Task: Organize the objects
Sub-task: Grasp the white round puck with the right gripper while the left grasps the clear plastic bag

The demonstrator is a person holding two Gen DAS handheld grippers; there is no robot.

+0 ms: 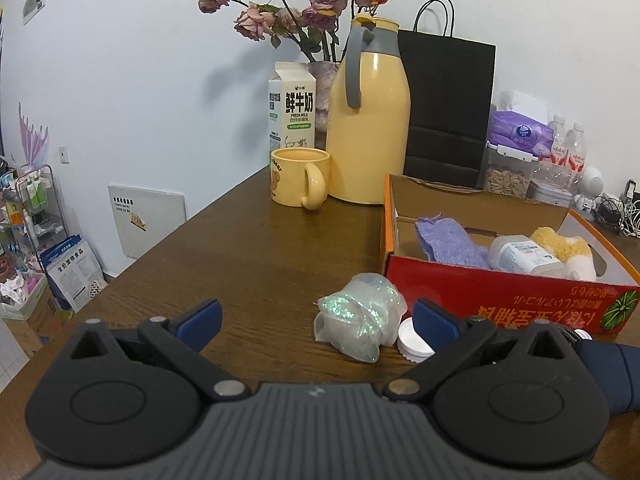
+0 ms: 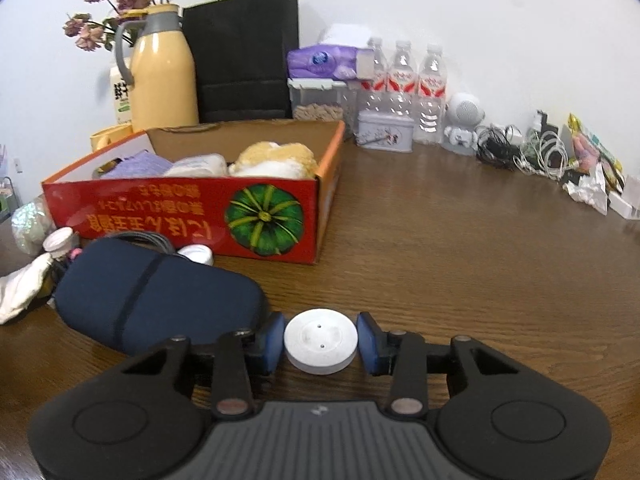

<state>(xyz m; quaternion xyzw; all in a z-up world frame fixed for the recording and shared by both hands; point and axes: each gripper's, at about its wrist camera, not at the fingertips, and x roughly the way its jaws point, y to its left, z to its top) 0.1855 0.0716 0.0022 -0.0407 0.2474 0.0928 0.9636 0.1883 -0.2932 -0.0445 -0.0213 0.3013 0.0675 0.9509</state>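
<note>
A round white disc (image 2: 320, 334) lies flat on the brown table (image 2: 440, 240), and my right gripper (image 2: 321, 346) is shut on it, a blue pad against each side. A navy pouch (image 2: 160, 292) lies just left of it. Behind stands the red cardboard box (image 2: 180, 208) holding a purple cloth (image 1: 448, 240), a white bottle (image 1: 524, 256) and a yellow plush (image 1: 564, 244). My left gripper (image 1: 320, 322) is open wide. A crumpled iridescent plastic bag (image 1: 360, 316) sits between its fingers, touching neither, with a white cap (image 1: 412, 344) beside the right finger.
Along the wall stand a milk carton (image 1: 292, 108), yellow mug (image 1: 300, 176), yellow thermos jug (image 1: 370, 120), black paper bag (image 1: 448, 108), tissue pack, snack tub, water bottles (image 2: 400, 80), a tin (image 2: 384, 130) and tangled cables (image 2: 520, 152). The table's left edge drops to the floor.
</note>
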